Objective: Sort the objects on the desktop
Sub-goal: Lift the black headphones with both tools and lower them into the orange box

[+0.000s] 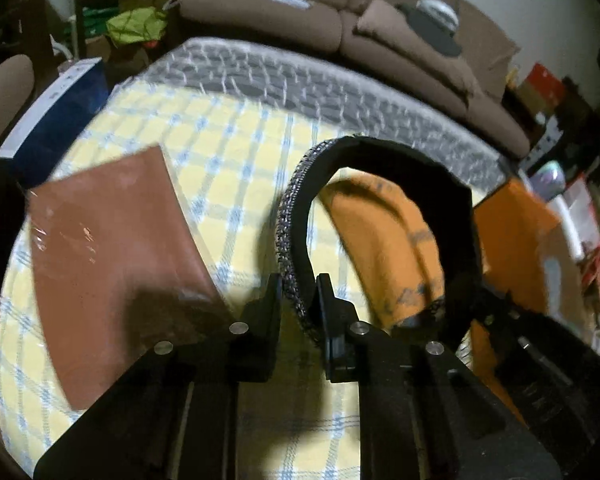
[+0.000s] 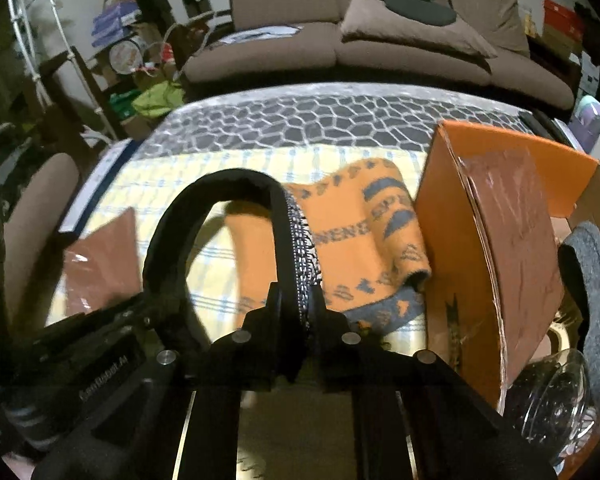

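A black headband (image 1: 296, 216) with a sparkly beaded edge arches above the yellow checked tablecloth (image 1: 228, 152). My left gripper (image 1: 299, 300) is shut on one end of it. My right gripper (image 2: 298, 304) is shut on the other end; the headband (image 2: 296, 224) loops up in front of it. The right gripper's body shows at the lower right of the left wrist view, the left gripper's body at the lower left of the right wrist view. An orange patterned scarf (image 2: 364, 232) lies folded on the cloth behind the headband. It also shows in the left wrist view (image 1: 384, 240).
A brown flat packet (image 1: 112, 260) lies on the left of the cloth. An orange cardboard box (image 2: 480, 216) stands at the right, with a grey cloth (image 2: 596, 280) and a glass bowl (image 2: 552, 400) beside it. A blue box (image 1: 60, 108) sits at the far left edge. A brown sofa (image 2: 340, 48) stands behind.
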A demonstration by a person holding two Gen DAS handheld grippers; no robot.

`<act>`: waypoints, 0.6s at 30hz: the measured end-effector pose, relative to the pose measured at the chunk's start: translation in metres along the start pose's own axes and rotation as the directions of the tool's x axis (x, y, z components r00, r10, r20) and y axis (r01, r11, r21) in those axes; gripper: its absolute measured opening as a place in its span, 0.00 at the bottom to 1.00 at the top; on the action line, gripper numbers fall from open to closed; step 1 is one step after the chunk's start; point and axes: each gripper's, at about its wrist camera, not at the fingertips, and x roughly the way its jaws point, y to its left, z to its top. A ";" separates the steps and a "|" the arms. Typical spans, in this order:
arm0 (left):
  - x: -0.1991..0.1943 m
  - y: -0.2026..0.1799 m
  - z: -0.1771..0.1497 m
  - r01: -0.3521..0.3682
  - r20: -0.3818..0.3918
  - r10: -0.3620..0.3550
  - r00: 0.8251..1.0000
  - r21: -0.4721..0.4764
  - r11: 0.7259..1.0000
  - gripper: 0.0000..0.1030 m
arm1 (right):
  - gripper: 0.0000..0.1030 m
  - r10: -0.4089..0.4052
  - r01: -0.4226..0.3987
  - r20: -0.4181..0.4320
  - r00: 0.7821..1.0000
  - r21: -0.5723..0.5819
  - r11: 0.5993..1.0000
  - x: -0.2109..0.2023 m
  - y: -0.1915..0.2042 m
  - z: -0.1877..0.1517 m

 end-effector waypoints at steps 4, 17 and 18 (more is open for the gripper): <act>-0.030 -0.003 0.008 0.040 0.054 -0.039 0.998 -0.018 0.999 0.15 | 0.12 0.049 -0.049 0.053 0.997 0.006 0.999 -0.027 0.005 0.007; -0.059 -0.088 -0.002 0.164 0.085 -0.172 0.982 0.095 0.982 0.16 | 0.13 0.061 -0.075 0.125 0.990 0.108 0.991 -0.088 -0.064 0.010; -0.056 -0.098 -0.004 0.172 0.077 -0.181 0.981 0.104 0.980 0.16 | 0.13 0.057 -0.072 0.128 0.990 0.118 0.990 -0.092 -0.072 0.009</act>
